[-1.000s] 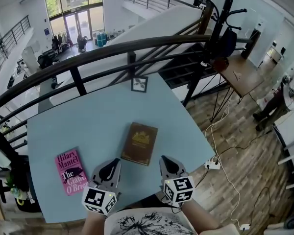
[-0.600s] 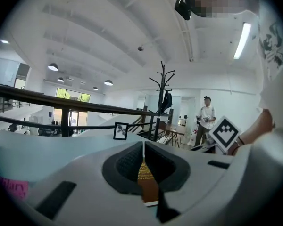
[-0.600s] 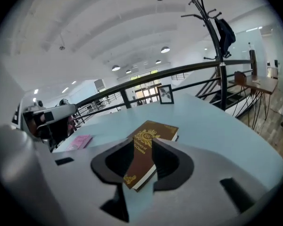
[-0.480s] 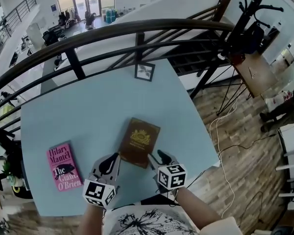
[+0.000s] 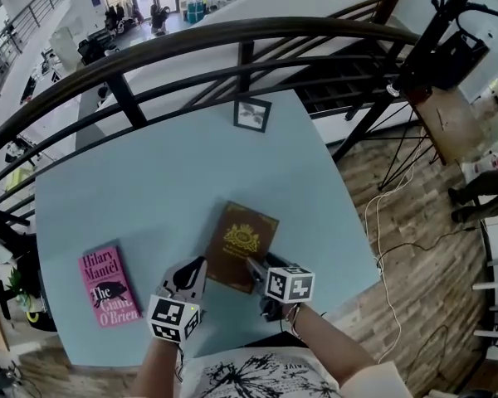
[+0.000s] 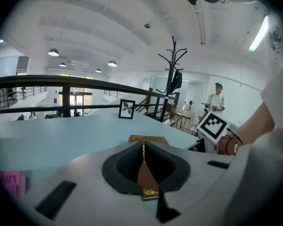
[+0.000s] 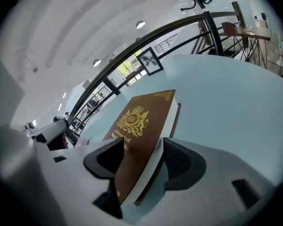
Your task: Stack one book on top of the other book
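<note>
A brown book (image 5: 241,245) with a gold crest lies mid-table on the pale blue table (image 5: 166,181). A pink paperback (image 5: 108,284) lies apart at the front left. My right gripper (image 5: 257,272) has just been opening; its jaws stand wide with the brown book's (image 7: 140,126) near right edge between them, and I see no pad pressing on it. My left gripper (image 5: 191,270) is shut and empty, just left of the book's near corner. In the left gripper view the brown book (image 6: 148,139) shows just past my left gripper (image 6: 143,149).
A small framed picture (image 5: 252,114) stands at the table's far edge, with a dark railing (image 5: 191,44) behind it. The table's right edge drops to a wooden floor with cables (image 5: 382,222). A person (image 6: 216,98) stands far off to the right.
Both grippers have come down and forward to the brown book's near edge. The right gripper has rolled and opened, and the book's edge now sits between its jaws.
</note>
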A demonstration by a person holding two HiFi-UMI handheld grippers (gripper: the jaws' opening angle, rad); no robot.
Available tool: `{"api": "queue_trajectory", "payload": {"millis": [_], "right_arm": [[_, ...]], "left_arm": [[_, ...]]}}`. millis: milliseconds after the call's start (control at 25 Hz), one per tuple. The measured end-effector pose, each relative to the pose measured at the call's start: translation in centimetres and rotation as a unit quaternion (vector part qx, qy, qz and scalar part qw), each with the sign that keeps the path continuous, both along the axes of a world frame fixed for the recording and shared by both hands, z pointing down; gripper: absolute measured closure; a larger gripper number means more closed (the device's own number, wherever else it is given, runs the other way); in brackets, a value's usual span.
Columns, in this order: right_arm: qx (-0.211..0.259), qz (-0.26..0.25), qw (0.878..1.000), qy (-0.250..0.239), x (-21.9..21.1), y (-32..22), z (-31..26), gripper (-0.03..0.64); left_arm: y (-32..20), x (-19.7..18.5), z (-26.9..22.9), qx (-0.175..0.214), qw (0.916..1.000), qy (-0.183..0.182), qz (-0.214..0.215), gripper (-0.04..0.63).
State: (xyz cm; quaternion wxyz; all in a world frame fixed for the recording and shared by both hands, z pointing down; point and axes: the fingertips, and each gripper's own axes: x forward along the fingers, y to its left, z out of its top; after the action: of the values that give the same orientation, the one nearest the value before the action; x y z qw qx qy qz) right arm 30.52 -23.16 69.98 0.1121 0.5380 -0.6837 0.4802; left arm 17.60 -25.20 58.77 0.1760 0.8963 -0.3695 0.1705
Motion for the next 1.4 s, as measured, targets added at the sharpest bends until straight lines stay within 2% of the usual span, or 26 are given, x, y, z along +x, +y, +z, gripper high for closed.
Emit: {"api": "queue_trajectory", "payload": {"millis": [160, 360, 400, 480, 520, 640, 760, 1080, 1280, 1400], "right_arm": [[-0.007, -0.016, 1.000, -0.011, -0.1, -0.2, 0.4, 0.388], [-0.015, -0.050, 0.999, -0.004, -0.2, -0.1, 0.5, 0.403], [-0.015, -0.058, 0.998, 0.000, -0.3, -0.1, 0.6, 0.405], [-0.012, -0.072, 0.997, 0.008, -0.6, -0.2, 0.6, 0.410], [-0.009, -0.080, 0.997, 0.012, -0.7, -0.3, 0.5, 0.411], [-0.002, -0.108, 0.994, 0.027, -0.5, -0.9, 0.4, 0.416], [0.004, -0.136, 0.990, 0.036, -0.5, -1.4, 0.2, 0.419], [0.014, -0.159, 0.987, 0.034, -0.8, -1.9, 0.3, 0.419], [0.015, -0.149, 0.988, 0.041, -0.6, -2.0, 0.1, 0.428], [0.030, -0.142, 0.988, 0.048, -0.3, -2.5, -0.8, 0.440]], "left_arm": [[-1.0, 0.6, 2.6, -0.073, 0.9970, -0.027, 0.001, 0.580], [-2.0, 0.8, 5.5, -0.156, 0.9864, -0.051, -0.012, 0.575], [-2.0, 0.7, 6.1, -0.172, 0.9833, -0.056, -0.012, 0.541], [-1.8, 0.5, 7.3, -0.207, 0.9760, -0.065, -0.013, 0.419], [-1.8, 0.5, 7.8, -0.223, 0.9723, -0.069, -0.017, 0.395], [-2.1, 0.6, 9.3, -0.257, 0.9625, -0.081, -0.027, 0.379], [-2.0, 1.0, 10.4, -0.288, 0.9542, -0.077, -0.030, 0.372], [-1.6, 2.1, 12.2, -0.330, 0.9419, -0.060, -0.017, 0.351], [-1.5, 2.1, 12.2, -0.326, 0.9436, -0.050, -0.027, 0.351], [-1.1, 2.3, 11.9, -0.338, 0.9393, -0.035, -0.045, 0.351]]}}
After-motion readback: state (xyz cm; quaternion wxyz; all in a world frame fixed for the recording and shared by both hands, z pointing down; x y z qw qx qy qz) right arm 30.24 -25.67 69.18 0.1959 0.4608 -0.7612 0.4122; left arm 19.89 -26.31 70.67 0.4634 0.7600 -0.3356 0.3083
